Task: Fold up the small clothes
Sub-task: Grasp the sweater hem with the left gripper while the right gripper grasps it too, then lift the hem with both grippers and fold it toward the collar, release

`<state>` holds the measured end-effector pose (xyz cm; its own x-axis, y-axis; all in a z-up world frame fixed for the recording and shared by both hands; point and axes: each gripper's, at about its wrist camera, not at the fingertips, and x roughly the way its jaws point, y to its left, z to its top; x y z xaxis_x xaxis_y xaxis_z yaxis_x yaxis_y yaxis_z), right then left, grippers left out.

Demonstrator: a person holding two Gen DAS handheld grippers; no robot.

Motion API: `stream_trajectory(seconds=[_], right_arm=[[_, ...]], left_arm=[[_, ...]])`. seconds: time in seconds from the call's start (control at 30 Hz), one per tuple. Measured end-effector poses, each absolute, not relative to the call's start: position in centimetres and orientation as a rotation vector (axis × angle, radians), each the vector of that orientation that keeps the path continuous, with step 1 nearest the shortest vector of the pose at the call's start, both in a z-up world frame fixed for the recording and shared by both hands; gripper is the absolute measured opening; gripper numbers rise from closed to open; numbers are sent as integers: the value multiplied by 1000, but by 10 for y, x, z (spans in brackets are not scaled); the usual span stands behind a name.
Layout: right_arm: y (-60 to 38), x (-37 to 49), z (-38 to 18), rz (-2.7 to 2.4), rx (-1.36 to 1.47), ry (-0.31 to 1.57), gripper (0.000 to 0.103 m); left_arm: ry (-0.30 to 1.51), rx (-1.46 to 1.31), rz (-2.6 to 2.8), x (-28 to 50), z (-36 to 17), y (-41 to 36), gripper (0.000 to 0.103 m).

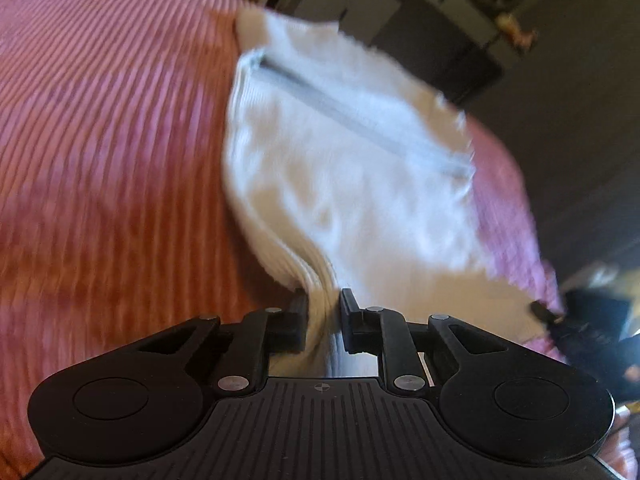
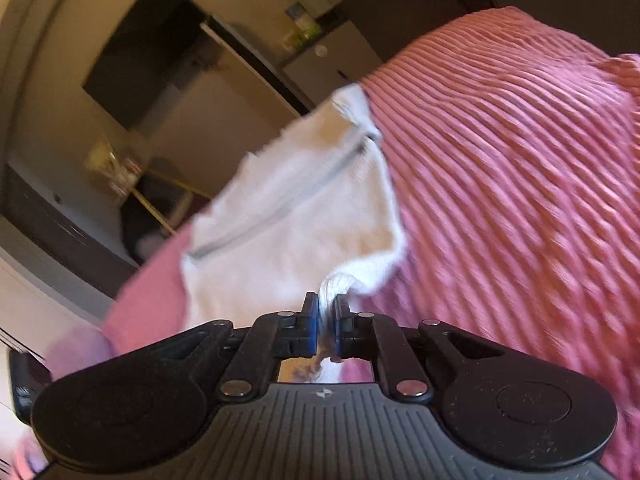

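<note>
A small white fleece garment (image 1: 340,168) with a grey zip (image 1: 360,120) lies on a pink ribbed bedspread (image 1: 100,140). My left gripper (image 1: 324,300) is shut on the garment's ribbed hem, which bunches between the black fingers and rises off the bed. In the right wrist view the same white garment (image 2: 288,216) stretches away, its grey zip (image 2: 276,208) running diagonally. My right gripper (image 2: 327,304) is shut on a bunched white corner of it, lifted from the pink bedspread (image 2: 520,180). The right gripper's tip (image 1: 542,312) shows at the garment's far edge in the left wrist view.
The bed edge falls away beyond the garment. Dark cabinets and a shelf (image 1: 440,8) stand past it. A dark screen (image 2: 140,52) hangs on the wall, with low furniture (image 2: 60,232) below. The bedspread spreads wide to the left in the left wrist view.
</note>
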<state>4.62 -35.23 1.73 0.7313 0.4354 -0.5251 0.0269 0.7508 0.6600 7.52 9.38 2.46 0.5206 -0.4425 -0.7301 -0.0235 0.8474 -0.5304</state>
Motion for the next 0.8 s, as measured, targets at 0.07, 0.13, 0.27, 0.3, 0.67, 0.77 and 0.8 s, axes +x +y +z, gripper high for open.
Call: stream_trajectory(seconds=[0.07, 0.13, 0.27, 0.3, 0.67, 0.77, 0.8], right_arm=[[-349, 63, 25, 255, 739, 694, 7], [-345, 82, 33, 254, 765, 664, 8], [-332, 127, 43, 198, 726, 633, 8], [-329, 138, 43, 185, 711, 631, 7], [-298, 177, 31, 258, 418, 685, 24], [-282, 153, 18, 318, 310, 762, 49], [-278, 145, 12, 335, 324, 779, 49]], left_arm=[[969, -579, -272, 89, 36, 103, 19], [930, -619, -264, 104, 48, 112, 17], [836, -637, -184, 144, 63, 126, 10], [821, -643, -164, 154, 64, 129, 10], [902, -124, -330, 141, 18, 97, 53], [994, -222, -329, 120, -2, 112, 61], [1021, -280, -318, 113, -8, 117, 61]])
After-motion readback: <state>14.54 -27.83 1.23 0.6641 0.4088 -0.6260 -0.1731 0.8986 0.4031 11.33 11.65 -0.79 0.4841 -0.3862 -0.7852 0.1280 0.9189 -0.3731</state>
